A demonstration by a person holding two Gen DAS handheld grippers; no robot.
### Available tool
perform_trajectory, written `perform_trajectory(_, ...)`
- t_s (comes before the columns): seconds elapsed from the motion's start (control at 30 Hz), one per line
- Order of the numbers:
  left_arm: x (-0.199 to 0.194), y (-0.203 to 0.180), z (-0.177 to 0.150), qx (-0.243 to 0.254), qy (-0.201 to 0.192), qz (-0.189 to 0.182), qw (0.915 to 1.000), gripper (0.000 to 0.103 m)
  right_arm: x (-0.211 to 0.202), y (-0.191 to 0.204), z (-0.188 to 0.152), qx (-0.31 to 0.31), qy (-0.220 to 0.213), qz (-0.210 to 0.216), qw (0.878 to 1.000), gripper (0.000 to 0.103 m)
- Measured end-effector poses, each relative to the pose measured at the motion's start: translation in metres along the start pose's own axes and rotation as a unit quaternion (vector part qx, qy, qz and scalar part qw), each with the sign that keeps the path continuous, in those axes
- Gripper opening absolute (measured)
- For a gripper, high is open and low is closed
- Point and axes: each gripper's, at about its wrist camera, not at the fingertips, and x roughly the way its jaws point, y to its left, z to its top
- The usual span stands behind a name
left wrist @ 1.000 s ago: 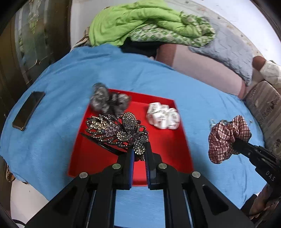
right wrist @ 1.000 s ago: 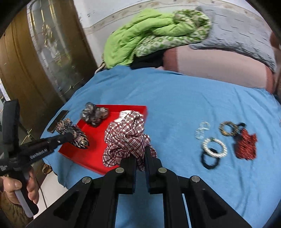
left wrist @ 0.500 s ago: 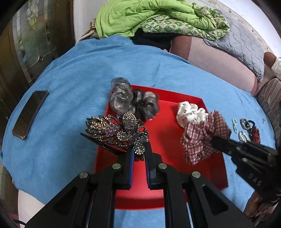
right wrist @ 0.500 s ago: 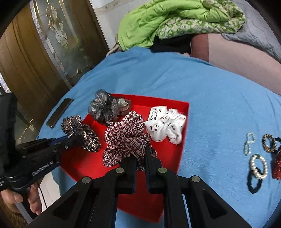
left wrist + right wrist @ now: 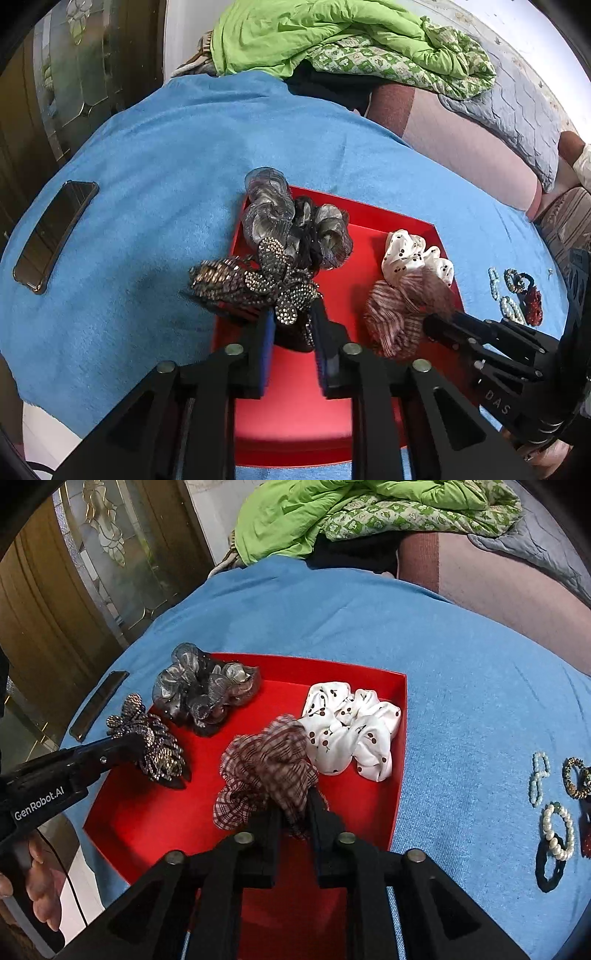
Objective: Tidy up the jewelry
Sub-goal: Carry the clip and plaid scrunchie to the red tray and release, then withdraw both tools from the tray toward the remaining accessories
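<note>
A red tray [image 5: 295, 413] [image 5: 147, 823] lies on the blue cloth. My left gripper [image 5: 293, 325] is shut on a rhinestone butterfly hair clip [image 5: 258, 284] [image 5: 155, 746], held over the tray's left part. My right gripper [image 5: 293, 812] is shut on a plaid red-and-white scrunchie [image 5: 266, 771] [image 5: 402, 314], low over the tray's middle, next to a white cherry-print scrunchie [image 5: 351, 731] [image 5: 413, 254]. A grey organza scrunchie [image 5: 199, 690] [image 5: 291, 221] lies in the tray's far left corner.
Bead bracelets, a pearl ring [image 5: 557, 830] and a black hair tie [image 5: 548, 867] lie on the blue cloth [image 5: 461, 686] right of the tray. A dark phone [image 5: 55, 232] lies at the far left. Green bedding [image 5: 332, 37] and pillows are piled behind.
Both grippers have moved in over the red tray. The plaid scrunchie came from the right to beside the white one. The hair clip moved lower, toward the grey scrunchie.
</note>
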Motion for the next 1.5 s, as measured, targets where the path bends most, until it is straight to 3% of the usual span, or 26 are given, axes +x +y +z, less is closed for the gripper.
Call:
perform_trajectory(0.07,-0.005,0.001,0.001,-0.007,-0.007,-0.005,0.9999,0.034,-0.003,0.0,0.0,-0.002,-0.007,-0.004,1.0,0.039)
perform_trajectory(0.3,-0.031,0.0,0.005,-0.029,-0.034,-0.014,0.9989,0.05,-0.021,0.004,0.001,-0.01,-0.026,0.0,1.0,0.046)
perform_trajectory(0.37,-0.039,-0.001,0.006,-0.033,-0.042,-0.008,0.9985,0.051,-0.029,0.005,-0.001,-0.012,-0.034,0.002,0.999,0.051)
perform_trajectory(0.57,-0.057,-0.011,0.0,-0.031,-0.053,0.017,0.998,0.051,-0.055,0.004,-0.008,-0.012,-0.049,0.012,0.999,0.053)
perform_trajectory(0.93,-0.076,-0.042,-0.023,-0.016,-0.054,0.02,0.9982,0.051,-0.091,-0.025,-0.042,0.01,-0.059,-0.003,0.998,0.054)
perform_trajectory(1.3,-0.072,-0.117,-0.045,0.04,-0.038,-0.013,0.9984,0.051,-0.129,-0.09,-0.089,0.049,-0.066,-0.049,0.995,0.055)
perform_trajectory(1.5,-0.055,-0.171,-0.054,0.082,-0.015,-0.043,0.9956,0.051,-0.157,-0.152,-0.122,0.092,-0.072,-0.094,0.989,0.055)
